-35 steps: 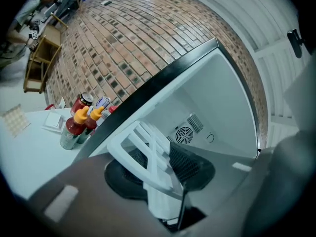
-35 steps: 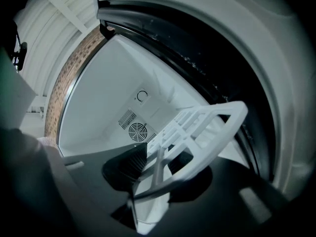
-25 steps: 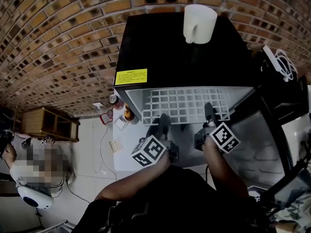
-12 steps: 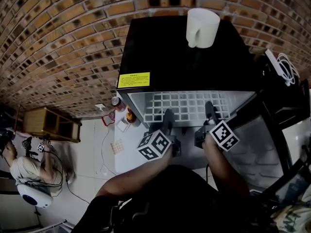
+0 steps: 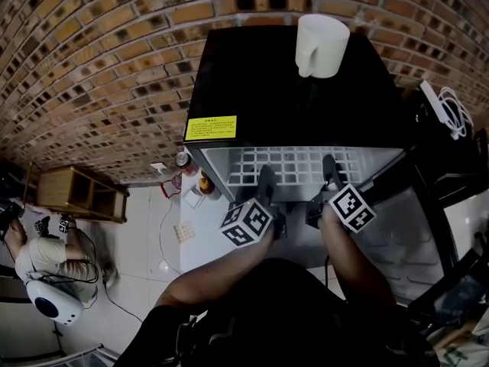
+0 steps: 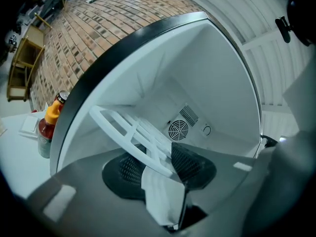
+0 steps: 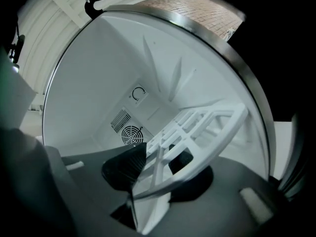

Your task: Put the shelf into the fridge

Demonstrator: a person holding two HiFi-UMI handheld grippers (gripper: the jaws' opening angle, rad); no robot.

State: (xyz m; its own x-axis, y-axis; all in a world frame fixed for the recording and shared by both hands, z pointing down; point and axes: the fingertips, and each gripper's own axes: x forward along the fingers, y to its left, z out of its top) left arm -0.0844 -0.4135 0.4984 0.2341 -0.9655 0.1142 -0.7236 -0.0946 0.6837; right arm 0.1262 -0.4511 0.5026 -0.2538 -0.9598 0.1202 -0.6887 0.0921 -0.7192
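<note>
The white grid shelf [image 5: 298, 167] lies level in the mouth of the black mini fridge [image 5: 290, 90], most of it inside. Both grippers are at its front rim. The left gripper [image 5: 266, 183] has the rim between its jaws, which are opening. In the left gripper view the shelf [image 6: 123, 127] runs from between the pads of that gripper [image 6: 158, 168] into the white cavity. The right gripper [image 5: 330, 173] is shut on the rim to the right. In the right gripper view the shelf [image 7: 207, 127] sits between the pads of that gripper [image 7: 158, 164].
A white mug [image 5: 321, 44] stands on the fridge top. The open fridge door [image 5: 416, 220] hangs at the right. Sauce bottles [image 5: 200, 180] stand on the floor left of the fridge, by a brick wall. A fan vent [image 6: 177, 130] sits in the fridge's back wall. A person [image 5: 38, 254] is at far left.
Both grippers have moved forward to the fridge mouth, and the shelf has slid further in. Less of the grid shows outside the cabinet.
</note>
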